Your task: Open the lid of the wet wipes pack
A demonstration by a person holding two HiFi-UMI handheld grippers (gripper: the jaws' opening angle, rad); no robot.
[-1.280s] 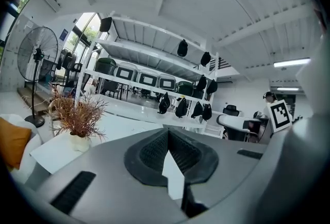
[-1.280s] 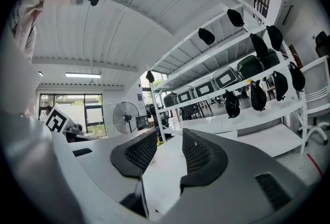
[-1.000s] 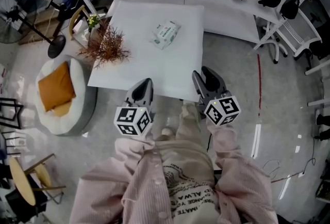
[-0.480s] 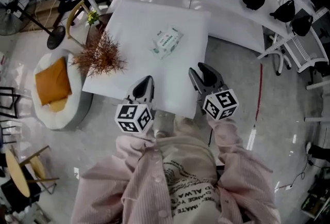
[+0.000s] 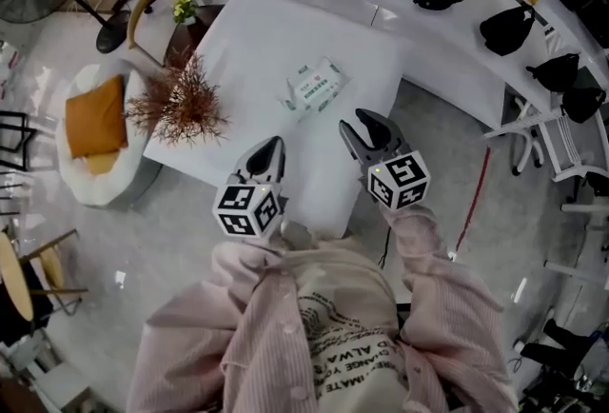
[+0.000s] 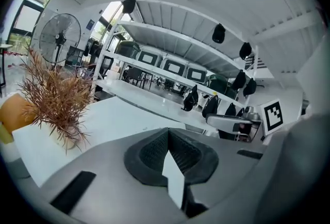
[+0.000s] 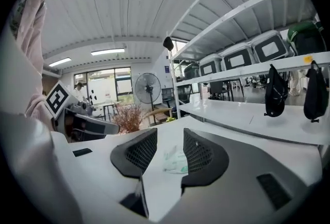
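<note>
Nearby, dried plant (image 5: 181, 104), clear of wipes pack (image 5: 314, 86)

Wet wipes pack (image 5: 312, 86), soft white rectangular pouch with green print, lying flat near the middle of the white table (image 5: 249, 40), lid side up, lid down flat against the pack, long side skewed to the table's edges
</note>
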